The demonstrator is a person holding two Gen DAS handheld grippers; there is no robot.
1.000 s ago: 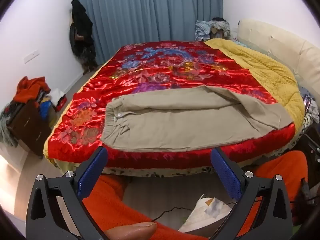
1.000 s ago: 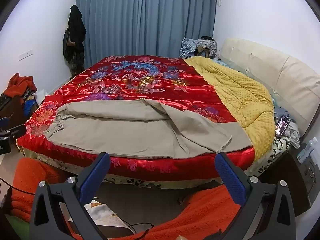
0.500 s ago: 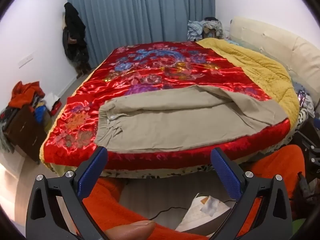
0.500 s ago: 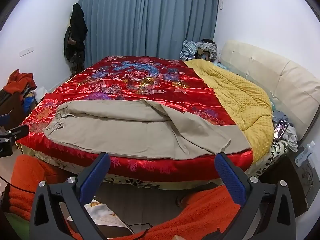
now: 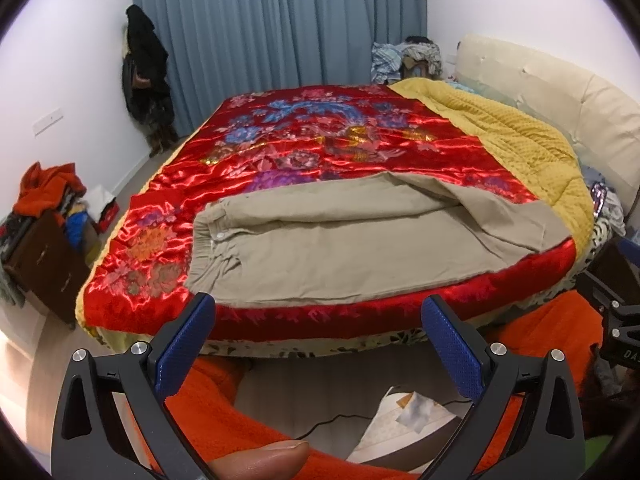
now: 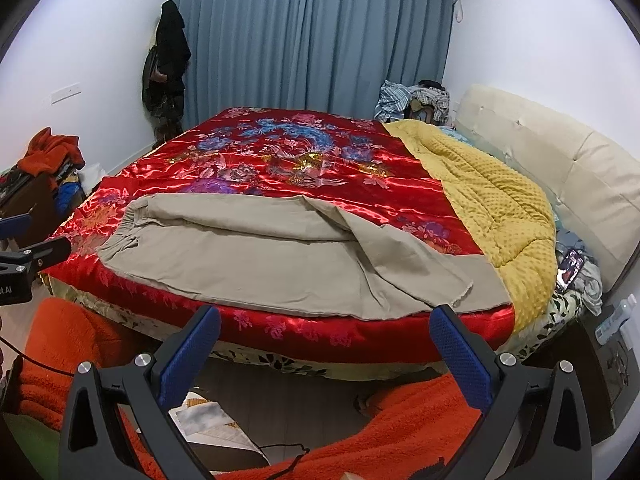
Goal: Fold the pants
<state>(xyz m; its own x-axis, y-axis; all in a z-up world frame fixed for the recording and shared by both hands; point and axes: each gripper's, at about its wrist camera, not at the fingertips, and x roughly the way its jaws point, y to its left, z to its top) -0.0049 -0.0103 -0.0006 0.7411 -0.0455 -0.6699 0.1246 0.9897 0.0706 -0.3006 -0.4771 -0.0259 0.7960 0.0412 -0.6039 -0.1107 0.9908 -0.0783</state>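
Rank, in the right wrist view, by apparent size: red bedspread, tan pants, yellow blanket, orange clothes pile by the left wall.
1. red bedspread
2. tan pants
3. yellow blanket
4. orange clothes pile; it sits farther off, so its true size is unsure.

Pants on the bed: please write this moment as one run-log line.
pants: flat on red cover, half-folded | left gripper: open, empty | right gripper: open, empty | contact: none

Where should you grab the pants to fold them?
Likely the leg ends of the pants, at the hem corner lying flat near the bed's front edge. Come in low from the front with the right gripper; its fingers are open. The waistband lies at the other end.
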